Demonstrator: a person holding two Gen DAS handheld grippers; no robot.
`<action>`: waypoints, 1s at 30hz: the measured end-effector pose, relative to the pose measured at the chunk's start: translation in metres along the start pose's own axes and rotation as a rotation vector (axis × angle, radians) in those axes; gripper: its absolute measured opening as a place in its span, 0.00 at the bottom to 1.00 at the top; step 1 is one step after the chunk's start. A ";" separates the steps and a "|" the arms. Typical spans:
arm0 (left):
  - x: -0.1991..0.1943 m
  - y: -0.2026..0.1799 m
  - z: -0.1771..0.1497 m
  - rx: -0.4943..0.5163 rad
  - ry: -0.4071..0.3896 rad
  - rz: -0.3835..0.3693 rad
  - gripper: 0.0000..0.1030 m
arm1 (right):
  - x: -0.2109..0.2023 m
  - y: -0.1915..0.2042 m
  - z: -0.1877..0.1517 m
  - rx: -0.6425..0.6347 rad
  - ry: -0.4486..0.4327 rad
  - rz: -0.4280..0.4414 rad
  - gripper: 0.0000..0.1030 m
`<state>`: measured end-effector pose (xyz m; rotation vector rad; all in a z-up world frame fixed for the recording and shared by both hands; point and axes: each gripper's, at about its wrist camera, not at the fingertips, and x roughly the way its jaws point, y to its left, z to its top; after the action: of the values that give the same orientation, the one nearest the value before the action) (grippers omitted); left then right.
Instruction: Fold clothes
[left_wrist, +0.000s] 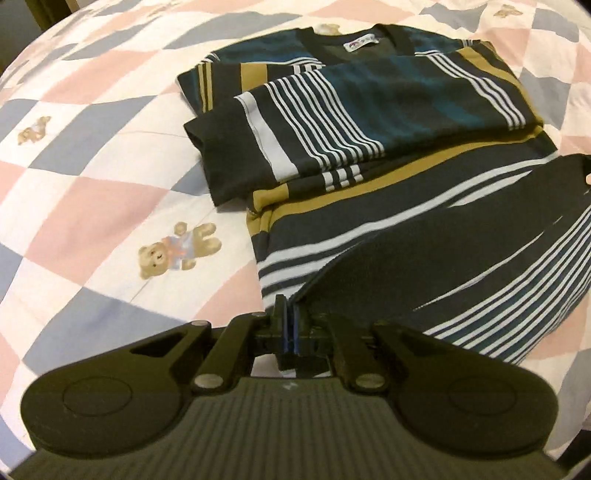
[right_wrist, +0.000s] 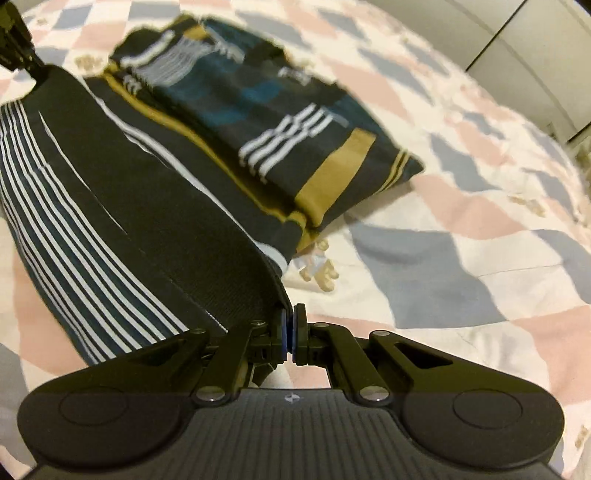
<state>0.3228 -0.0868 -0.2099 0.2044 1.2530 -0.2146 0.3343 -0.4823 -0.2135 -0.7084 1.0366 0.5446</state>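
Left gripper (left_wrist: 290, 314) and right gripper (right_wrist: 291, 325) each pinch the striped shirt's (left_wrist: 388, 103) hem (right_wrist: 166, 221). Lifted fabric spans the frame centre above the checked bedsheet (left_wrist: 92, 192).

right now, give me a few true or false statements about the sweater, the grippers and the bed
1. Both grippers are shut on the striped sweater's bottom hem. True: left gripper, right gripper.
2. The hem lies flat on the bedspread. False: it is lifted between the grippers.
3. A sleeve is folded across the sweater's body. True.
4. The sweater is plain red. False: it is dark with white, tan and teal stripes.
5. The bedspread shows teddy bears. True.
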 end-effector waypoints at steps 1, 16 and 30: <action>0.003 0.000 0.002 0.006 0.000 -0.002 0.03 | 0.004 0.003 -0.003 0.000 0.013 0.004 0.00; -0.042 0.032 -0.040 -0.308 -0.034 0.017 0.26 | -0.002 -0.001 -0.024 0.365 -0.036 -0.017 0.48; -0.037 0.025 -0.115 -0.663 -0.016 -0.193 0.49 | -0.040 0.019 -0.096 0.808 -0.099 0.081 0.65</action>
<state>0.2135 -0.0298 -0.2080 -0.4894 1.2647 0.0416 0.2488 -0.5444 -0.2139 0.0746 1.0810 0.1873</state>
